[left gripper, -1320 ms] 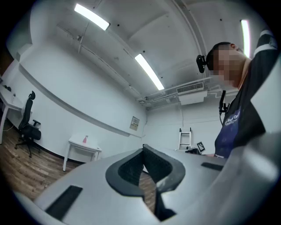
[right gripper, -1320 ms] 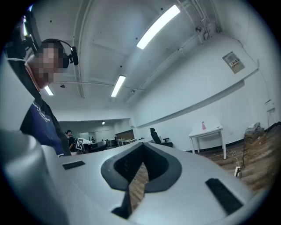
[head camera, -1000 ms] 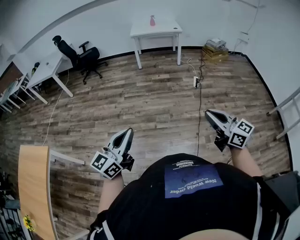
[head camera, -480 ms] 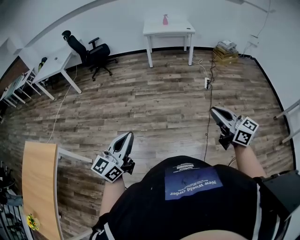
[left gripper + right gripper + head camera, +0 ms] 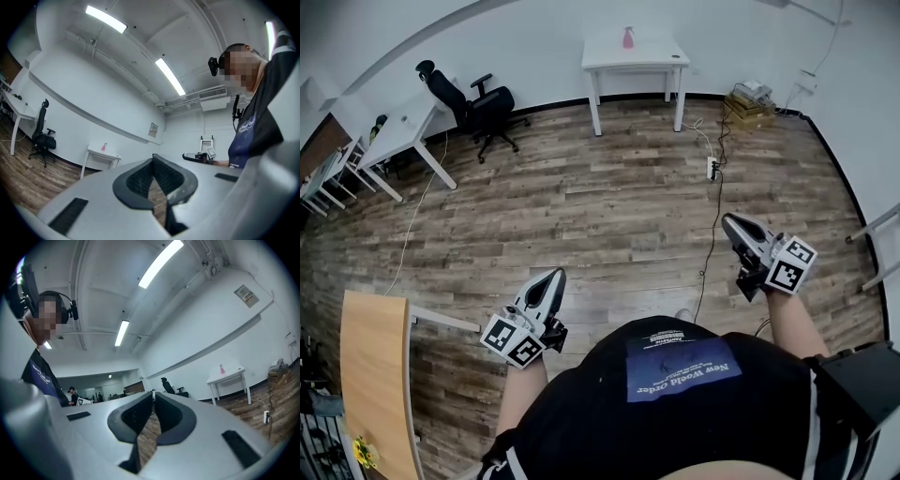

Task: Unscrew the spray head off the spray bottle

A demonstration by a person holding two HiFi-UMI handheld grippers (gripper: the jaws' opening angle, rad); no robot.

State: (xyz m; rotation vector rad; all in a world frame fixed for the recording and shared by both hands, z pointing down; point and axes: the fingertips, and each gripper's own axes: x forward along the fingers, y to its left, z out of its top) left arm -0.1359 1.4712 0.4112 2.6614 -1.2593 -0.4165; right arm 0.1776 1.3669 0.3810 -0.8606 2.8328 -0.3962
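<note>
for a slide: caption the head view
Shut, empty left tool and right tool held far from the pink spray bottle on a white table.

Office; white desks (image 5: 635, 53), swivel chair (image 5: 478, 108), wood-plank floor (image 5: 609, 211), strip lights (image 5: 105, 18).

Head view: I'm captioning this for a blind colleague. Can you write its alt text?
Seen from above, a person in a black shirt holds a left gripper and a right gripper, both shut and empty, over a wood floor. Far ahead, a pink spray bottle stands on a white table by the wall.
</note>
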